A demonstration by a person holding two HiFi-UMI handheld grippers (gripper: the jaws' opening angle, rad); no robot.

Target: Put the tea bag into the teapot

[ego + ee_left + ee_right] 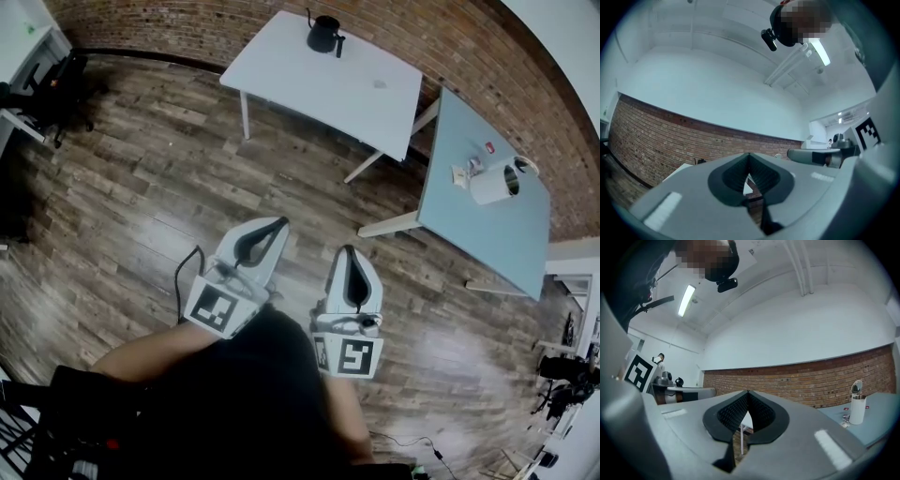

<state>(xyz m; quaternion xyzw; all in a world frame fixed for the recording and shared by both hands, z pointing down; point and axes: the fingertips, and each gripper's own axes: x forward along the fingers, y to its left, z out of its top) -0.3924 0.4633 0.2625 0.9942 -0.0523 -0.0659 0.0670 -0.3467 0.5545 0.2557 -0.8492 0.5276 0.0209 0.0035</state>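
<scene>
Left gripper (280, 223) and right gripper (349, 249): jaws closed together, empty, over the floor. Teapot (494, 184) stands on the right tabletop (487, 239), well apart. Approach first; open jaws only beside the presumed tea bag (459, 175).

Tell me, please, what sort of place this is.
Probably a studio or lab workroom rather than a kitchen: brick wall, wood-plank floor, a white table bearing a black kettle and a blue-grey table bearing a white teapot.
</scene>
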